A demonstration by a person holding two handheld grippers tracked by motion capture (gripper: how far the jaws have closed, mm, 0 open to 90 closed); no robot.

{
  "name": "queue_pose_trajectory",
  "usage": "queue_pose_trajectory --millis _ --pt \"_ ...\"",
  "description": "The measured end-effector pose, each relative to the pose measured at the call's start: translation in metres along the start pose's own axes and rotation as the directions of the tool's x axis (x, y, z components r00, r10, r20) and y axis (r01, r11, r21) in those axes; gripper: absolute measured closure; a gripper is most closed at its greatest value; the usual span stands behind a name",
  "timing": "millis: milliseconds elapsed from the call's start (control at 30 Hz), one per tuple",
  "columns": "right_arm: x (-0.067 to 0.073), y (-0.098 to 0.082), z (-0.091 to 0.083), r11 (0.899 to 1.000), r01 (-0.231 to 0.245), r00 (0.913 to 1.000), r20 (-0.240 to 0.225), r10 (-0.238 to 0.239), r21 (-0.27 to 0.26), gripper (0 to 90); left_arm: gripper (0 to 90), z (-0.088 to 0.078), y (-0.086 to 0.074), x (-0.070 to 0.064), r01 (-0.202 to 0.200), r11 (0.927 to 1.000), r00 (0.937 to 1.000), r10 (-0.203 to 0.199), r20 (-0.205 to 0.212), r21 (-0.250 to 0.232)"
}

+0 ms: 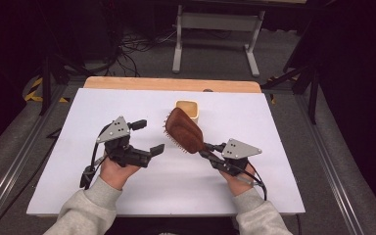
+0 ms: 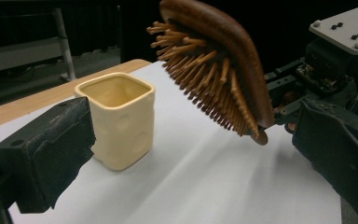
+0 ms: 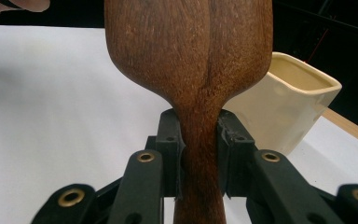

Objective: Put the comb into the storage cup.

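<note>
Your right tongs (image 3: pixel 199 154) clamp the wooden brush (image 1: pixel 185 130) by its handle, held above mid-desk (image 1: pixel 127 196), bristles tilted toward the left tongs (image 1: pixel 147 136), gaping, empty. Squarish glazed cup (image 1: pixel 188 110) near far edge; front open.

cup (image 1: pixel 188 109): upper centre of the high view, on the table (image 1: pixel 274 122)
hairbrush (image 1: pixel 185 130): just below the cup
left gripper (image 1: pixel 144 136): left of hairbrush
right gripper (image 1: pixel 207 149): lower right of hairbrush

Brown wooden hairbrush (image 1: pixel 185 130) aloft by its handle, bristles down-left, near a cream square cup (image 1: pixel 188 109)
</note>
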State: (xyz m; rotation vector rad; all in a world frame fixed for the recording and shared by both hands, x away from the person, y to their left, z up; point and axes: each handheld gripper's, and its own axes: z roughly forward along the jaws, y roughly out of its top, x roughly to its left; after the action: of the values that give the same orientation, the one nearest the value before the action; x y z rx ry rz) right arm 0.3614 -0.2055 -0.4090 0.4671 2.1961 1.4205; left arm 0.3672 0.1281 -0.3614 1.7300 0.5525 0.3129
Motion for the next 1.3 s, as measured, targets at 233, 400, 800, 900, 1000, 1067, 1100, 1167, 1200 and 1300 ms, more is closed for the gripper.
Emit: queue_pose_trajectory --millis 233,400,800,900,1000,1067,1100,1167,1200,1300 --pt "0.001 -0.001 0.001 1.0 0.004 1.0 0.002 -0.004 0.003 73.3 0.0 0.014 0.007 -0.006 -0.005 1.0 0.9999 0.005 0.014 0.008" --pt "0.002 -0.001 0.002 1.0 0.005 1.0 0.005 -0.005 0.0 73.3 0.0 0.025 0.009 -0.009 -0.001 0.9998 0.9997 0.001 0.025 0.02" --pt "0.003 -0.001 0.004 1.0 0.003 1.0 0.009 -0.003 -0.007 73.2 0.0 0.048 0.006 -0.013 0.019 0.9992 0.9995 -0.02 0.023 0.036" --pt "0.004 -0.001 0.004 1.0 0.005 0.9999 0.012 -0.005 -0.004 73.2 0.0 0.053 0.006 -0.013 0.023 0.9988 0.9995 -0.024 0.018 0.043" --pt "0.005 -0.001 0.005 1.0 0.007 0.9999 0.014 -0.007 -0.006 73.2 0.0 0.059 0.005 -0.015 0.024 0.9978 0.9996 -0.024 0.012 0.063" --pt "0.005 -0.001 0.005 1.0 0.008 0.9998 0.019 -0.008 -0.007 73.2 0.0 0.062 0.004 -0.015 0.028 0.9972 0.9996 -0.028 0.006 0.069" --pt "0.005 -0.001 0.005 1.0 0.011 0.9998 0.018 -0.011 -0.009 73.2 0.0 0.063 0.003 -0.016 0.031 0.997 0.9995 -0.032 0.006 0.071" --pt "0.006 -0.001 0.006 1.0 0.014 0.9997 0.022 -0.014 -0.009 73.2 0.1 0.064 0.003 -0.017 0.034 0.9965 0.9994 -0.035 0.0 0.076" --pt "0.006 -0.001 0.006 1.0 0.016 0.9997 0.02 -0.015 -0.01 73.2 0.1 0.065 0.003 -0.017 0.037 0.9965 0.9993 -0.037 -0.002 0.075" --pt "0.008 -0.001 0.008 1.0 0.014 0.9997 0.019 -0.014 -0.007 73.2 0.6 0.068 0.003 -0.016 0.034 0.9959 0.9994 -0.033 -0.01 0.084"
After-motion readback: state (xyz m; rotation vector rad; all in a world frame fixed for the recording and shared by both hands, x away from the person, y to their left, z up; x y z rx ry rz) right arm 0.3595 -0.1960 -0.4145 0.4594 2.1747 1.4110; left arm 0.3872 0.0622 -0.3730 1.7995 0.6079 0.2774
